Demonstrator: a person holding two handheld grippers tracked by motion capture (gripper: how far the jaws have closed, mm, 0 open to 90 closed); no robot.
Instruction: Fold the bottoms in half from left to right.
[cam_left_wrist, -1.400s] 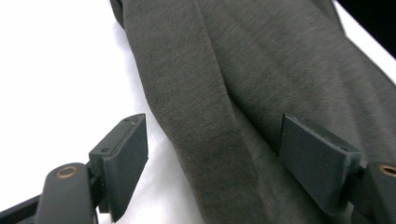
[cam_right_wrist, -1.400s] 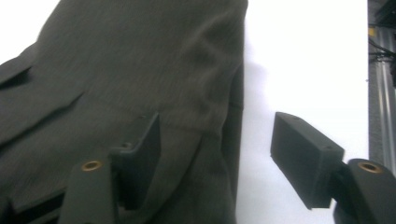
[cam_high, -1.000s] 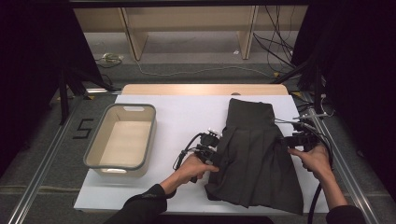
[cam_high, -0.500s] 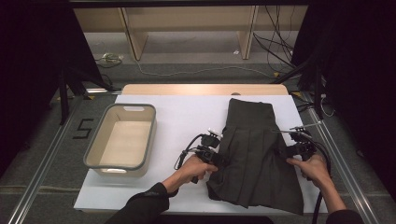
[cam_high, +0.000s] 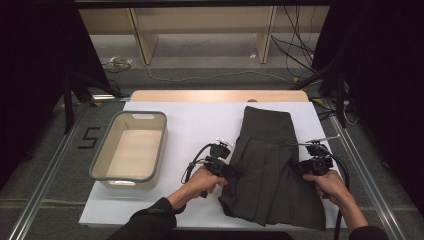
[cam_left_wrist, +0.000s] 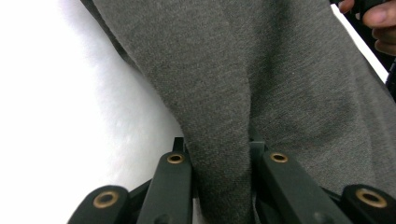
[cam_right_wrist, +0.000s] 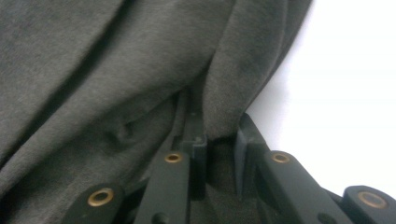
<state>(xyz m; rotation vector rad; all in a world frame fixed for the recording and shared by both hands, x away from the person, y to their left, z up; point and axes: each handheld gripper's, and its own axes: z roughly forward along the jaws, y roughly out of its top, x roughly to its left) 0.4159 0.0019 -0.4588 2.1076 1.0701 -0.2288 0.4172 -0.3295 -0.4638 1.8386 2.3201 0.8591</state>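
A dark grey pleated garment (cam_high: 270, 190) lies flat on the right half of the white table (cam_high: 195, 125). My left gripper (cam_high: 234, 172) is at the garment's left edge. In the left gripper view, my left gripper (cam_left_wrist: 219, 151) has just been closing and is shut on a raised fold of the grey fabric (cam_left_wrist: 261, 70). My right gripper (cam_high: 301, 168) is at the garment's right edge. Its jaws have just been closing too, and my right gripper (cam_right_wrist: 219, 137) pinches a fold of the fabric (cam_right_wrist: 93, 60) beside the bare white table.
A beige tub with a grey rim (cam_high: 162, 145) stands on the left part of the table. A wooden strip (cam_high: 215, 95) runs along the far edge. Cables lie on the floor beyond, and metal rails flank the table.
The right hand came nearer and down onto the garment's right edge. Both grippers now grip fabric folds at the edges. The left hand stayed in place.
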